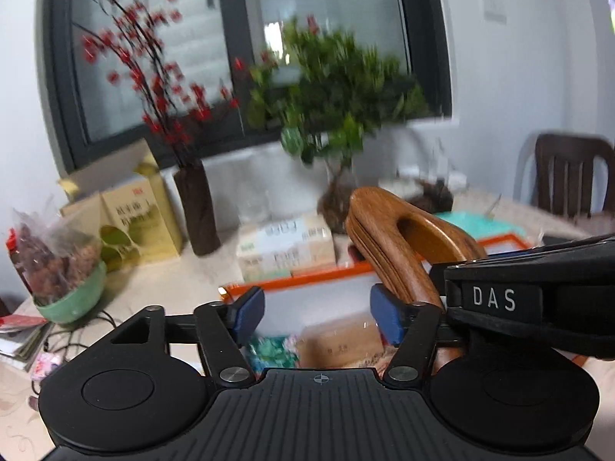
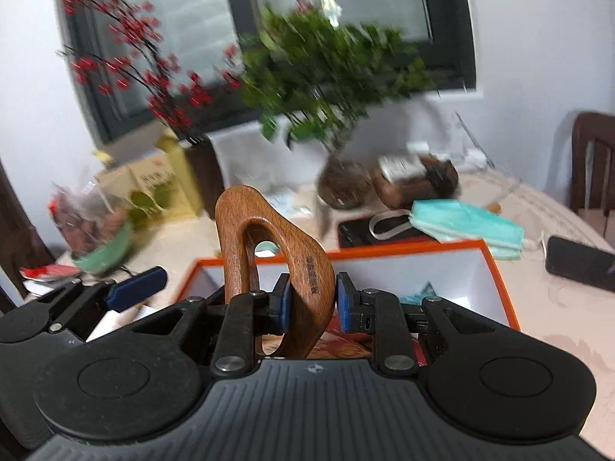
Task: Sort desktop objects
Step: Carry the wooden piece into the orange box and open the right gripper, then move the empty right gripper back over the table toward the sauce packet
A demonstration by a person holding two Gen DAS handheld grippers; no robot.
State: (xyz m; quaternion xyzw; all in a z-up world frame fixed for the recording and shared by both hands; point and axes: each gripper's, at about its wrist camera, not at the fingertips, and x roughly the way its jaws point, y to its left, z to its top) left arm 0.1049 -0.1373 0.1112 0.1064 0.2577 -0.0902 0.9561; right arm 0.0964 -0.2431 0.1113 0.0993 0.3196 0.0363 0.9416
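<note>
Holding the wooden loop piece upright above the orange box, the right gripper has both pads clamped on one limb of it, w/ the left gripper just beside, jaws apart and nothing between them. Step in hand looks like carrying the piece off for sorting; whether it's headed into the box or out to the table, can't tell. Next move prob. needs a clear spot, a level lowering, then release, w/ the left gripper kept out of the way.
</note>
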